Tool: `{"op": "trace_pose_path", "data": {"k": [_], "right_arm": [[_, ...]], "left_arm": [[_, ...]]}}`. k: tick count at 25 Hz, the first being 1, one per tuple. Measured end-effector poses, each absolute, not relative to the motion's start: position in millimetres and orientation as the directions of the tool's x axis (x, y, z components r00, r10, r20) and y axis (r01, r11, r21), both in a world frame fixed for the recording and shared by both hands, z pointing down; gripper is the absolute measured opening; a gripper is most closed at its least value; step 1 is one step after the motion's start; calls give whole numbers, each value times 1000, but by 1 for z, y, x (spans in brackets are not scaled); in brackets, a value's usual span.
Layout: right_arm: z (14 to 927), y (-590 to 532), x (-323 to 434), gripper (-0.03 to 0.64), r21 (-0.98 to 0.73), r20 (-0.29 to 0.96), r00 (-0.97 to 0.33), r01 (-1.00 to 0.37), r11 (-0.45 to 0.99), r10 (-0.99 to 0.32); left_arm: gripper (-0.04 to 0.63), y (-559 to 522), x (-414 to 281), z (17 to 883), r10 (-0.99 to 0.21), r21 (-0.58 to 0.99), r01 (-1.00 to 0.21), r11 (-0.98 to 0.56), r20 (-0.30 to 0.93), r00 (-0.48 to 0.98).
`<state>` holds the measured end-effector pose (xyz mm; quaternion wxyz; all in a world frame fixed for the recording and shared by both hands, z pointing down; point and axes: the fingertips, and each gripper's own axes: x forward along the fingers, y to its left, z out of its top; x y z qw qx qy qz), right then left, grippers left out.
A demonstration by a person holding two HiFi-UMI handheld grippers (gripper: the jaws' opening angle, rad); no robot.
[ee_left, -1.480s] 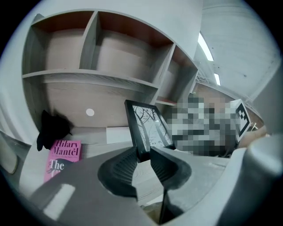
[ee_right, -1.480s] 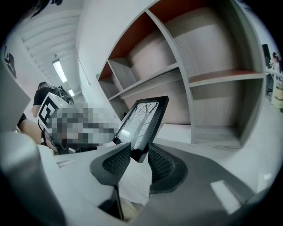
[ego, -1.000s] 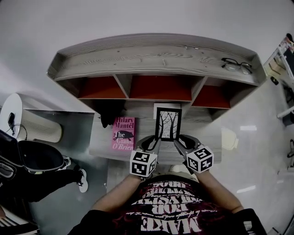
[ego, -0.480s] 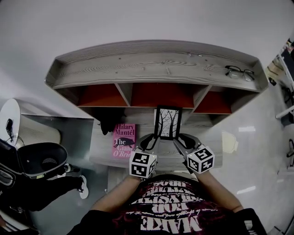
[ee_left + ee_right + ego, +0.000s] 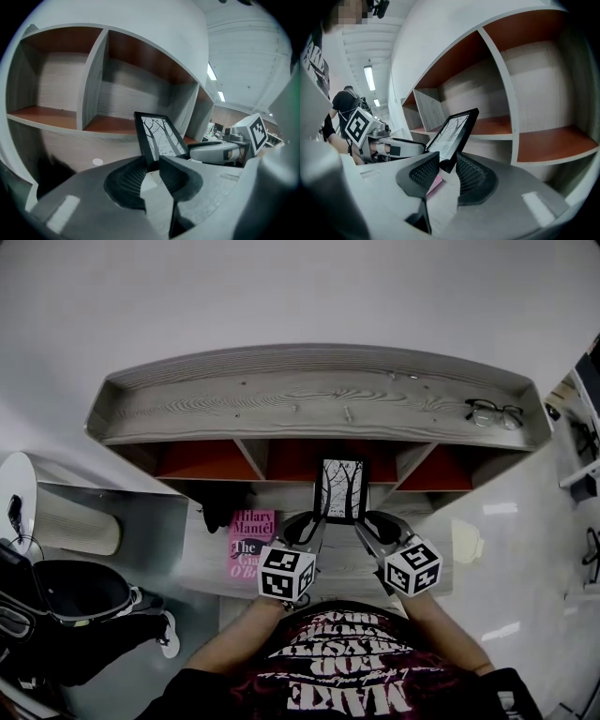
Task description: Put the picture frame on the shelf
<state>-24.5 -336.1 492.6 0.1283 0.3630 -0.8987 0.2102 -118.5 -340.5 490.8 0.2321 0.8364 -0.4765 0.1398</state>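
Note:
The black picture frame (image 5: pixel 341 489), showing bare trees, hangs upright in the air in front of the middle compartment (image 5: pixel 298 459) of the grey wooden shelf (image 5: pixel 319 397). My left gripper (image 5: pixel 314 521) is shut on its lower left corner and my right gripper (image 5: pixel 367 521) on its lower right corner. The left gripper view has the frame (image 5: pixel 158 137) rising out of the left gripper (image 5: pixel 151 169). In the right gripper view the frame (image 5: pixel 453 130) stands between the pads of the right gripper (image 5: pixel 446 169), whose jaws have just been closing on it.
A pink book (image 5: pixel 251 534) lies on the desk (image 5: pixel 211 563) to the left of the grippers. Glasses (image 5: pixel 493 412) rest on the shelf's top at the right. A white cylinder (image 5: pixel 58 514) and a black bin (image 5: pixel 80 589) stand at the left on the floor.
Both grippers have carried the frame up and away from me, from above the desk to the front of the middle compartment. The grips look the same.

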Motion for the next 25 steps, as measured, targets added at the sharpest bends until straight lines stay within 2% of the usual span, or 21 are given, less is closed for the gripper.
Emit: {"op": "trace_pose_path", "data": {"k": [25], "right_arm": [[459, -406, -9, 141, -380, 303, -712, -700, 605, -633]], "left_arm": [[94, -410, -106, 455, -741, 323, -832, -452, 384, 551]]}}
